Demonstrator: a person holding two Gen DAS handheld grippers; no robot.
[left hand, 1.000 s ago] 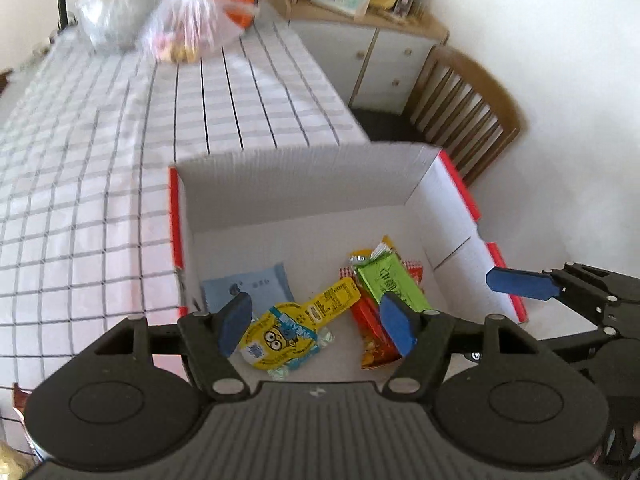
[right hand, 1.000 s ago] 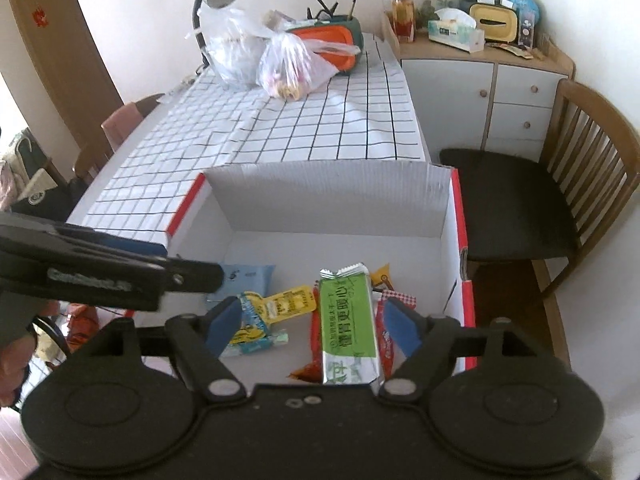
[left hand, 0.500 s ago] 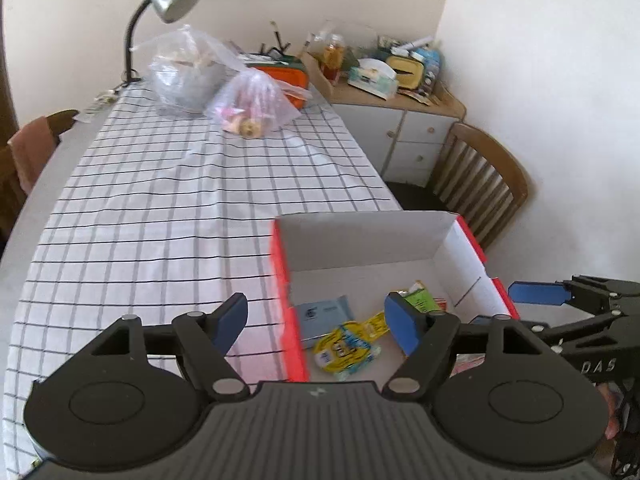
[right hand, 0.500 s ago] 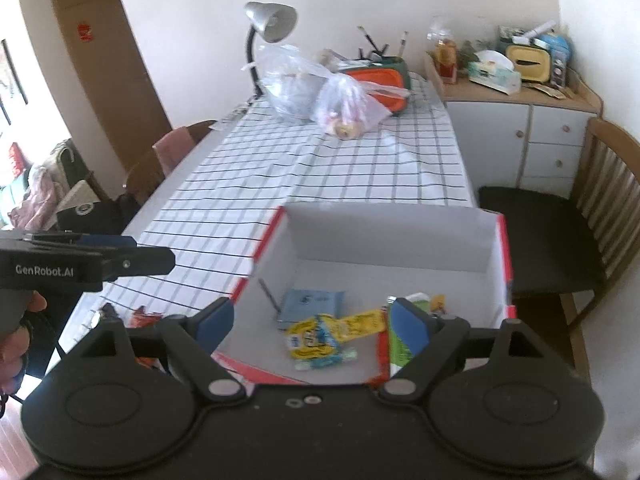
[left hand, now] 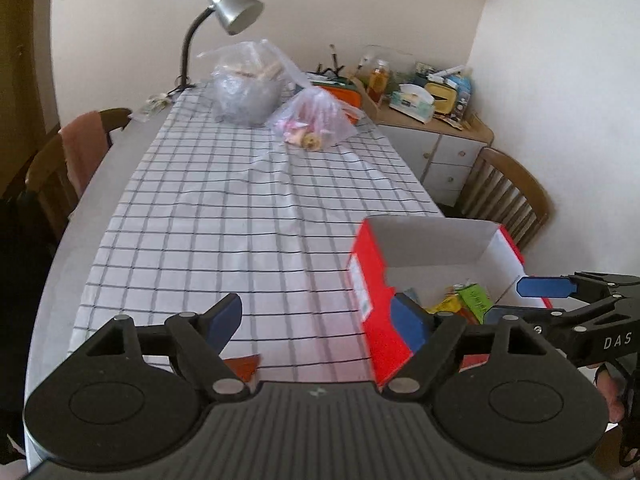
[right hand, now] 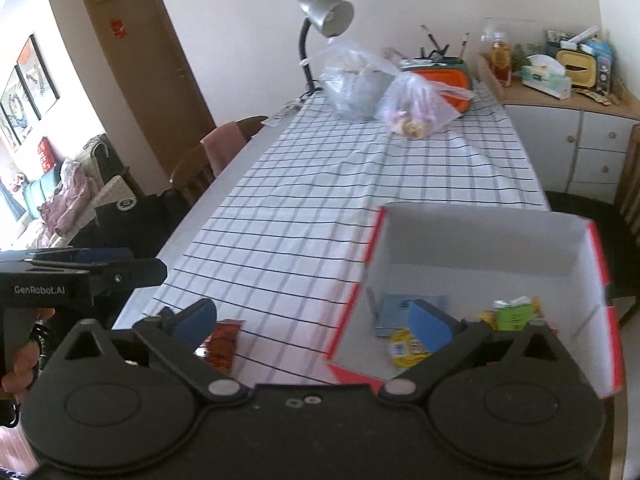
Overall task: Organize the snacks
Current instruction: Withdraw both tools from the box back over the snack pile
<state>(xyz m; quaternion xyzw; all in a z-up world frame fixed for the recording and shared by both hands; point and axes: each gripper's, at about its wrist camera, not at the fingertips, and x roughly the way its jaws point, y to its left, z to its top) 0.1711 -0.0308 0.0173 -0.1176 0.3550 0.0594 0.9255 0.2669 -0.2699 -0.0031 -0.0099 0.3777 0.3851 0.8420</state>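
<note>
A red-and-white cardboard box [left hand: 432,240] stands at the near right corner of the checked tablecloth [left hand: 240,220]. In it lie a green packet [right hand: 514,314], a yellow packet [right hand: 404,348] and a blue packet [right hand: 400,306]. A red snack packet [right hand: 222,344] lies on the cloth left of the box [right hand: 480,236], near the table's front edge. My left gripper [left hand: 316,320] hangs over the cloth beside the box's red wall, its jaws opening with nothing between them. My right gripper [right hand: 312,320] straddles the box's near left corner, its jaws also opening and empty.
At the far end of the table are a grey desk lamp [left hand: 234,10], two clear plastic bags [left hand: 316,124] and an orange case. Wooden chairs [left hand: 508,192] stand on both sides. A cluttered sideboard [right hand: 568,120] fills the back right corner. A hand [right hand: 24,360] holds the left gripper's handle.
Both grippers have drawn back and up out of the box and shifted left, and their jaws have widened. The box now sits to the right. The red packet on the cloth has come into view.
</note>
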